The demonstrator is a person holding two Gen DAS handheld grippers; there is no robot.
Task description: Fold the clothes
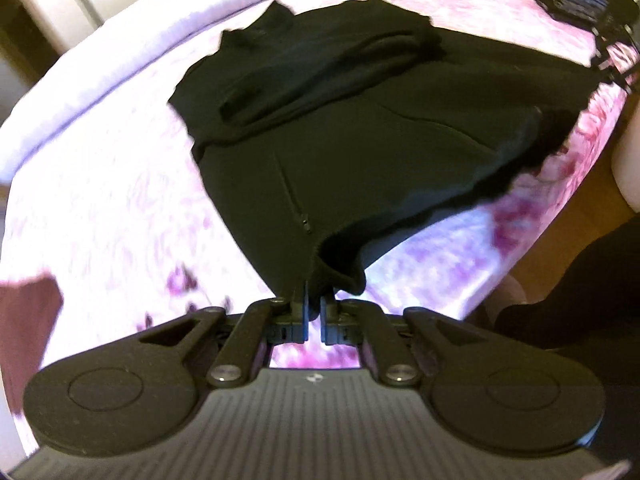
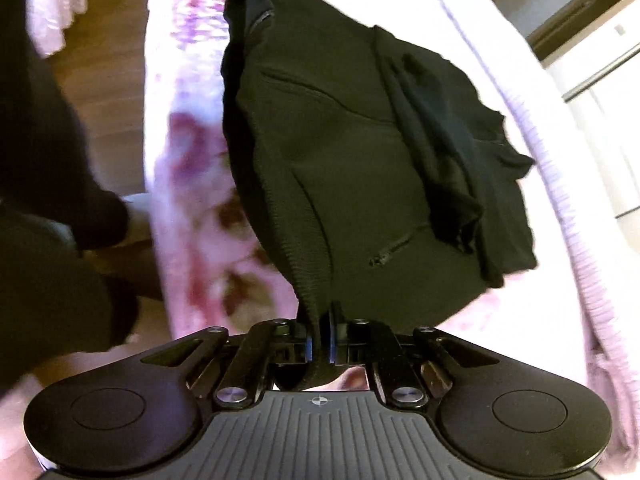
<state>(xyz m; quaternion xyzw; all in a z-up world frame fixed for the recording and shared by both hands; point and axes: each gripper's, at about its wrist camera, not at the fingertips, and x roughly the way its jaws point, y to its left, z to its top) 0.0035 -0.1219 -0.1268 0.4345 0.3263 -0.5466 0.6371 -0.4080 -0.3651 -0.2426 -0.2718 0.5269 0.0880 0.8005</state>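
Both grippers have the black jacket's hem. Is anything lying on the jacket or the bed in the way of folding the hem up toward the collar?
Nothing visible blocks it. The left gripper and right gripper are both shut on the black jacket, hem lifted off the floral bedspread. Only its own folded-in sleeve lies on the body. A maroon cloth lies off to the side.

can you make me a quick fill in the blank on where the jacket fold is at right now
The left gripper is shut on the ____ edge of the black jacket.
The right gripper is ____ on the same jacket.
The jacket's far part lies on a bed cover printed with ____ flowers.
One sleeve lies folded ____ the jacket's body.

Missing words: bottom (hem); shut; pink; across
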